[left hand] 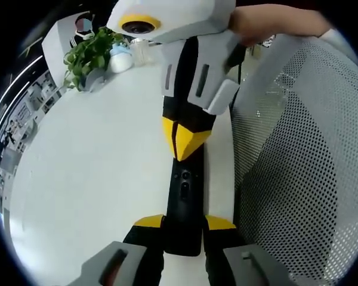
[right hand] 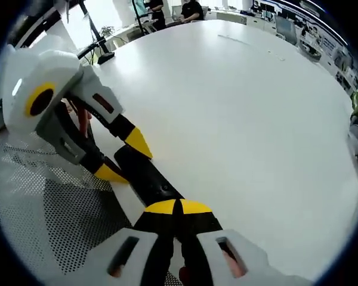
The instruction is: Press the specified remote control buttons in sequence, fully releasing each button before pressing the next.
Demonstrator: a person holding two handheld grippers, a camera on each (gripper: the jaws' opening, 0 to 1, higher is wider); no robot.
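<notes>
A slim black remote control (left hand: 185, 196) lies on the white table (left hand: 95, 167) near its edge. My left gripper (left hand: 185, 222) is shut on the remote's near end, one yellow tip on each side. My right gripper (left hand: 184, 143) reaches in from the top, shut, its joined yellow tips resting on the remote's upper part just above two buttons. In the right gripper view the right gripper (right hand: 179, 207) touches the remote (right hand: 146, 173) with shut jaws. The left gripper (right hand: 124, 158) straddles the remote's far end.
A grey mesh chair back (left hand: 304, 179) stands right beside the table edge, also visible in the right gripper view (right hand: 48, 208). A potted green plant (left hand: 89, 53) and small white items sit at the far side. A hand (left hand: 268, 21) holds the right gripper. People sit beyond the table (right hand: 244, 119).
</notes>
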